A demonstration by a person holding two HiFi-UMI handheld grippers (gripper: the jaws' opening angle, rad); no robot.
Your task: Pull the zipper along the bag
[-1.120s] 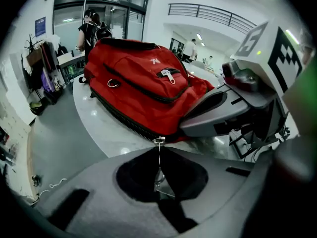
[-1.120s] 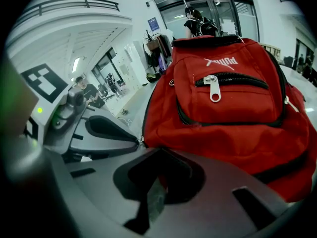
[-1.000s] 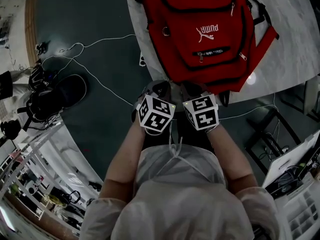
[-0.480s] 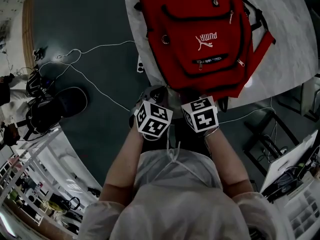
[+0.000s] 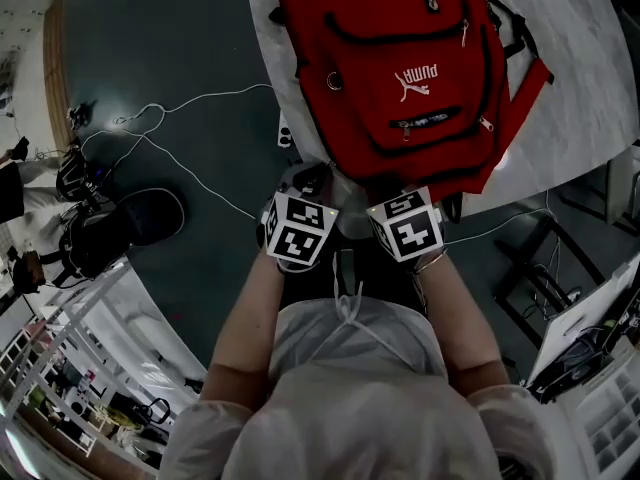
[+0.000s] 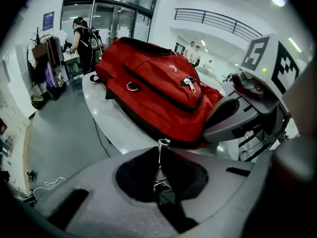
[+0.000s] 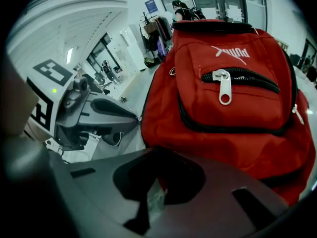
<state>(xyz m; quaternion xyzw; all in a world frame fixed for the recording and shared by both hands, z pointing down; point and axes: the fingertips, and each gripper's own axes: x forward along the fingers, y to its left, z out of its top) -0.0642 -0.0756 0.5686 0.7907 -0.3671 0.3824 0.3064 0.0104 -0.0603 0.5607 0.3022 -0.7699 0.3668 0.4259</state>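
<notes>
**Pull in hand, the whole zipper run ahead**

Nearest to us, the left gripper is clenched. Its jaws meet, and a thin metal zipper pull stands up from their seam. The far end of the pull touches the black zipper line along the near edge of the backpack.

Just beside it, the right gripper also has its jaws together. A pale sliver and a touch of red show at their seam. We cannot tell whether that is the bag's fabric pinched or only seen past the jaws.

Both grippers sit at the near end of the red backpack, which lies flat on the white table, front side up. Its straps hang off the far right side.

Further up the bag, a silver pull lies on the front pocket, with no gripper on it.

We judge the task barely begun. The pull looks gripped at the near corner, and almost the full length of the track remains to be travelled. The other gripper will likely need to steady the bag.
</notes>
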